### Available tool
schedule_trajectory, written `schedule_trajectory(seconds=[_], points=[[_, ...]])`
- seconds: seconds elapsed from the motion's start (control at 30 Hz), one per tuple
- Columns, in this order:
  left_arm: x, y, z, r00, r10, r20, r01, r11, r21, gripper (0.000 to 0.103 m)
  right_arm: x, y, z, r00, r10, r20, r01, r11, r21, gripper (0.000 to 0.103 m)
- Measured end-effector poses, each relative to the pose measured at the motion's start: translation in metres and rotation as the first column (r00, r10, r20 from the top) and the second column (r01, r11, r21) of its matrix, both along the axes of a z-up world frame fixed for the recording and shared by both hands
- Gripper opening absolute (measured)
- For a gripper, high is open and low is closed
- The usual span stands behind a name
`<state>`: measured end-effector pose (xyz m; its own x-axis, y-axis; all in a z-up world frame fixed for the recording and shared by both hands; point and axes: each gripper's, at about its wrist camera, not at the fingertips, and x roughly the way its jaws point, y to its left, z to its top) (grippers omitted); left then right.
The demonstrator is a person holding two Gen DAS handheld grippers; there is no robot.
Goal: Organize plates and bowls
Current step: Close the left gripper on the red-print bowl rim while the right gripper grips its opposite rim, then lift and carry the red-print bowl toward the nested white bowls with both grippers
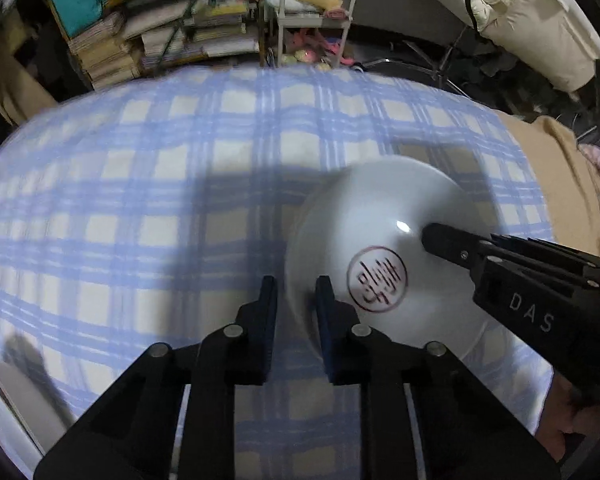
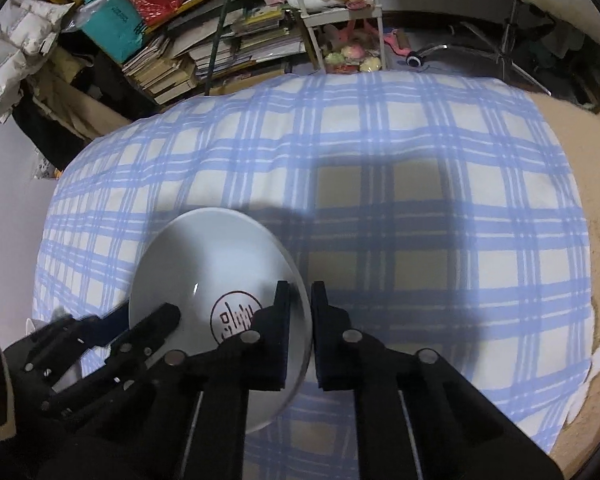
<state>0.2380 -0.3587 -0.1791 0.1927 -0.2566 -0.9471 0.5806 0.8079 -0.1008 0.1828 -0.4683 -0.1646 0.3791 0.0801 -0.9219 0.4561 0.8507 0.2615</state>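
**Both grippers clamp one white bowl by its rim**

A white bowl (image 1: 380, 248) sits on a blue-and-cream checked cloth (image 1: 148, 168) that covers the work surface. Its inside bottom carries a round red-brown stamp (image 1: 377, 279). A small bright glint lies just above the stamp.

The left gripper (image 1: 296, 292) points steeply down at the bowl's left rim. One finger sits outside the wall, the other inside, and the rim runs up between the two pads. The pads press on the rim, so this gripper is clamped on the bowl. The cloth and rim are blurred in the left wrist view.

The right gripper (image 2: 300, 300) takes the opposite rim in the same way. In the right wrist view its left finger stands inside the bowl, just beside the stamp, and its right finger outside. The thin edge is pinched tight between them. From the left wrist view this gripper reaches in from the right, with white letters on its black body.

Whether the bowl rests on the cloth or is lifted clear of it I cannot tell; its shadow lies close around it.

Behind the cloth stand stacked books (image 2: 180, 68), a teal box (image 2: 114, 26) and a white rack (image 2: 340, 12). A pale padded coat (image 1: 532, 16) hangs at upper right.
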Motion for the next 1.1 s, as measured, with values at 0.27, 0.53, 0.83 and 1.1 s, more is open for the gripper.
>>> schedule_trajectory(seconds=[0.27, 0.53, 0.83, 1.1], points=[[0.000, -0.003, 0.006, 1.000, 0.016, 0.010, -0.016, 1.000, -0.004, 0.012, -0.002, 0.002, 0.004, 1.000, 0.004, 0.018, -0.004, 1.000, 0.003, 0.009], [0.004, 0.010, 0.027, 0.999, 0.027, 0.044, -0.027, 1.000, -0.009, 0.012, -0.005, 0.015, 0.018, 0.999, 0.012, 0.050, -0.011, 0.999, -0.032, 0.010], [0.019, 0.061, 0.062, 0.993, 0.101, 0.064, -0.099, 0.994, -0.040, 0.012, 0.008, 0.059, 0.050, 0.988, 0.080, 0.134, -0.074, 0.996, -0.048, 0.010], [0.022, 0.124, 0.086, 0.978, 0.189, 0.094, -0.186, 0.982, -0.037, 0.013, 0.022, 0.122, 0.073, 0.967, 0.189, 0.171, -0.175, 0.980, -0.092, 0.010]])
